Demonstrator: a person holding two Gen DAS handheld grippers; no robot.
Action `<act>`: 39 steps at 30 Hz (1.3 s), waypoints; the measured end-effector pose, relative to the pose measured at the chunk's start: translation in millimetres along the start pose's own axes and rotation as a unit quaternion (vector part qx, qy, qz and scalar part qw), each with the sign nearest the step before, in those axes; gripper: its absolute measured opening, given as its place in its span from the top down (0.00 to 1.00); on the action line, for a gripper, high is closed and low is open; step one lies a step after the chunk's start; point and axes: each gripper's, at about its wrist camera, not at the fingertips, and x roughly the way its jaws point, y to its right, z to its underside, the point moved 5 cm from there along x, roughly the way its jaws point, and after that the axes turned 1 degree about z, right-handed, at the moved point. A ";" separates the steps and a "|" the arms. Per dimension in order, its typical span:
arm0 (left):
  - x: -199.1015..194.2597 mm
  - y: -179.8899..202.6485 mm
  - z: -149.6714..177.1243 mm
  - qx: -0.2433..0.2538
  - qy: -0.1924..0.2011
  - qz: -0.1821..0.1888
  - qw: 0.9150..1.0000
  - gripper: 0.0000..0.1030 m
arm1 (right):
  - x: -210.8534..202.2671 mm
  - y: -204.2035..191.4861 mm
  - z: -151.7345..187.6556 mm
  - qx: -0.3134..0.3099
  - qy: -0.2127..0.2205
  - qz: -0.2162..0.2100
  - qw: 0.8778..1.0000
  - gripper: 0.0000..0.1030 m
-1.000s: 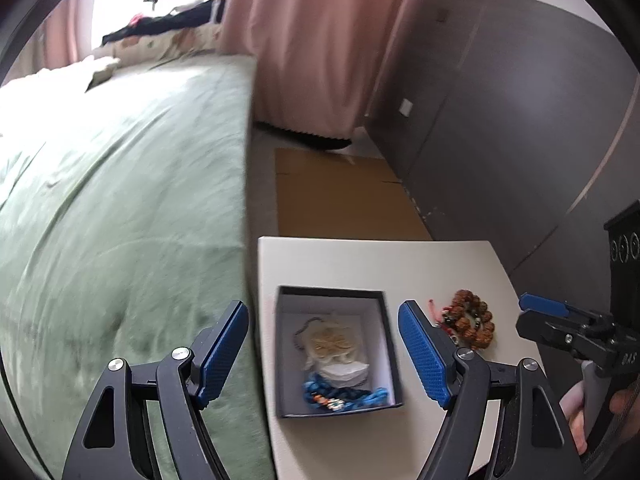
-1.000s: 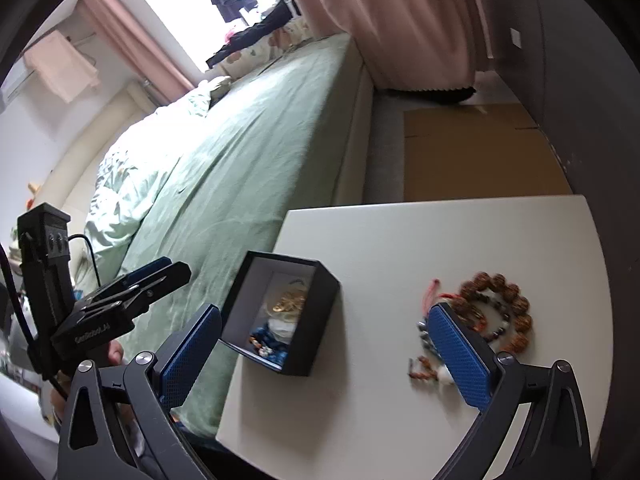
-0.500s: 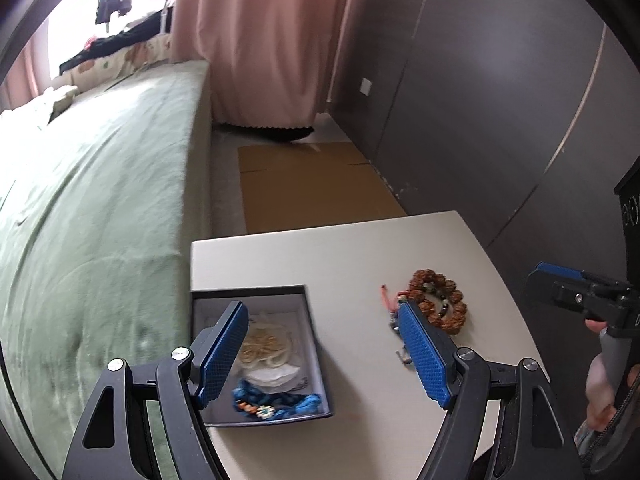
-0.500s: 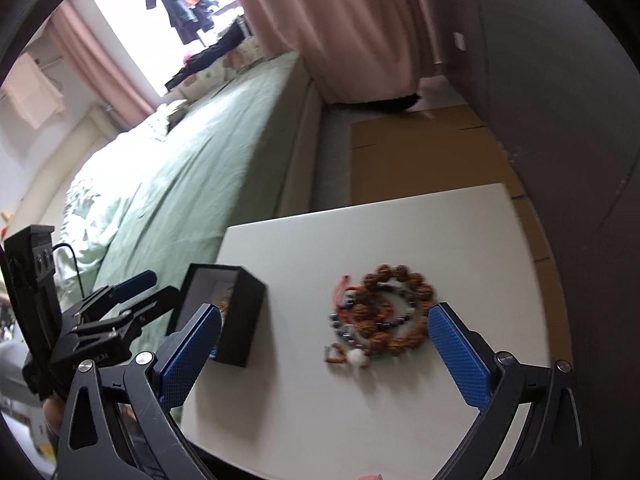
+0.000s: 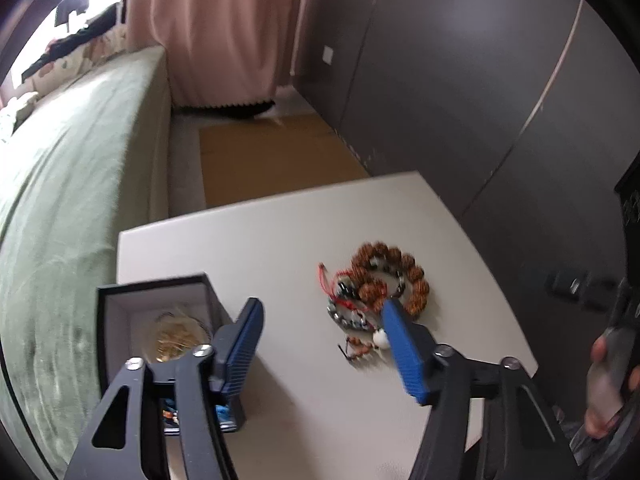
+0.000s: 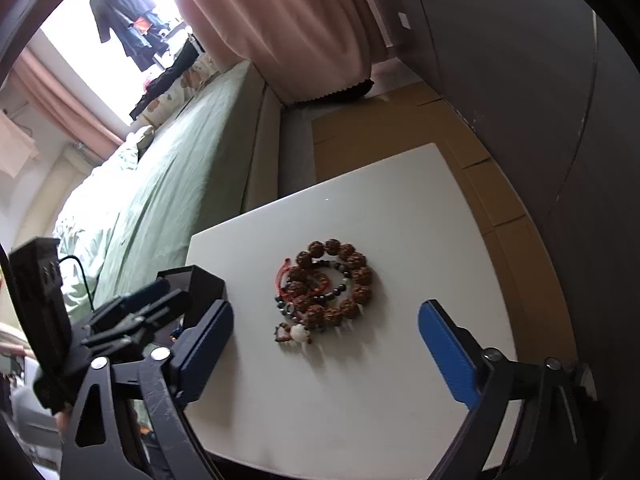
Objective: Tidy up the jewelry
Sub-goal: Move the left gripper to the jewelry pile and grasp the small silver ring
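Spread blue fingers (image 5: 242,350) on the left gripper (image 5: 324,350), just narrowed, nothing pinched; bracelets (image 5: 374,292) lying at one o'clock beside the right-hand finger. Spread wider on the right gripper (image 6: 326,350), also just closing in, pads clear of the bracelets (image 6: 326,288) at twelve o'clock. Open black box (image 5: 160,320) at nine o'clock on the white surface (image 5: 280,232), gold piece already inside. Step in hand, seemingly: reaching for the bead pile. Next: lower over one strand, pinch, carry to the box.
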 end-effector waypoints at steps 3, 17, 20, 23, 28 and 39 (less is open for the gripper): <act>14.9 4.6 6.1 0.005 -0.021 -0.005 1.000 0.55 | -3.8 9.7 -1.5 0.008 0.007 0.002 1.000 0.12; 63.5 31.5 17.8 0.056 -0.065 -0.017 0.996 0.72 | 2.6 25.9 -4.7 0.022 0.000 -0.002 1.000 0.12; 73.2 33.8 18.6 0.061 -0.072 -0.019 0.995 0.73 | 2.7 30.8 -5.8 0.027 0.001 -0.002 1.000 0.12; 81.2 33.6 19.5 0.061 -0.080 -0.020 0.995 0.79 | 3.0 34.5 -6.1 0.029 0.000 -0.002 1.000 0.12; 92.8 32.3 17.3 0.061 -0.082 -0.023 0.994 0.83 | 4.4 39.7 -6.6 0.030 -0.002 -0.002 1.000 0.12; 102.2 35.8 20.4 0.063 -0.091 -0.015 0.994 0.87 | 4.6 38.6 -6.8 0.025 -0.006 -0.001 1.000 0.12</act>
